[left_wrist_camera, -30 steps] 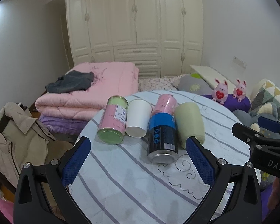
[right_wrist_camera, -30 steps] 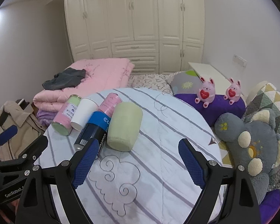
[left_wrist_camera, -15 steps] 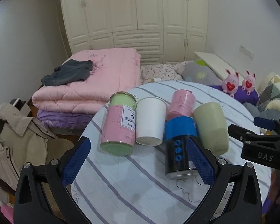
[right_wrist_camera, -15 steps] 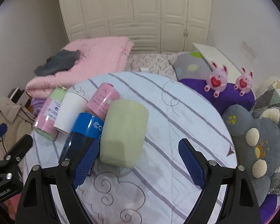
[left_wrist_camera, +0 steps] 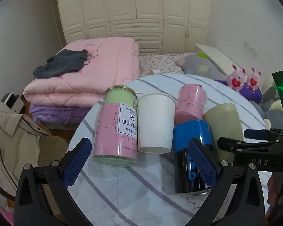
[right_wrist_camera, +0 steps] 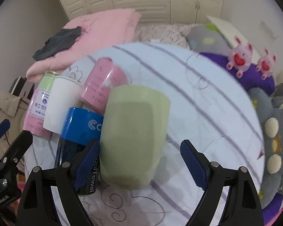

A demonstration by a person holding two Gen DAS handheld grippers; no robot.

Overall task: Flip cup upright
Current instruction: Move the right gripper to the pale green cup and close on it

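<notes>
A white paper cup (left_wrist_camera: 155,124) lies on its side on the round striped table (left_wrist_camera: 134,192), its base toward me; it also shows in the right wrist view (right_wrist_camera: 61,106). A pale green cup (right_wrist_camera: 132,131) lies on its side too, and shows in the left wrist view (left_wrist_camera: 226,126). My left gripper (left_wrist_camera: 139,163) is open, its fingers wide, just short of the white cup and the pink-and-green jar (left_wrist_camera: 117,130). My right gripper (right_wrist_camera: 141,163) is open, with the green cup's near end between its fingers, not clamped.
A blue-and-black can (left_wrist_camera: 192,156) and a pink jar (left_wrist_camera: 190,101) lie between the two cups. Folded pink quilts (left_wrist_camera: 84,75) lie beyond the table, a beige jacket (left_wrist_camera: 11,131) at left, plush toys (right_wrist_camera: 273,131) at right, wardrobes (left_wrist_camera: 134,15) behind.
Both grippers moved forward and down toward the lying containers. The green cup now fills the gap between the right fingers; the left view shifted left onto the white cup.
</notes>
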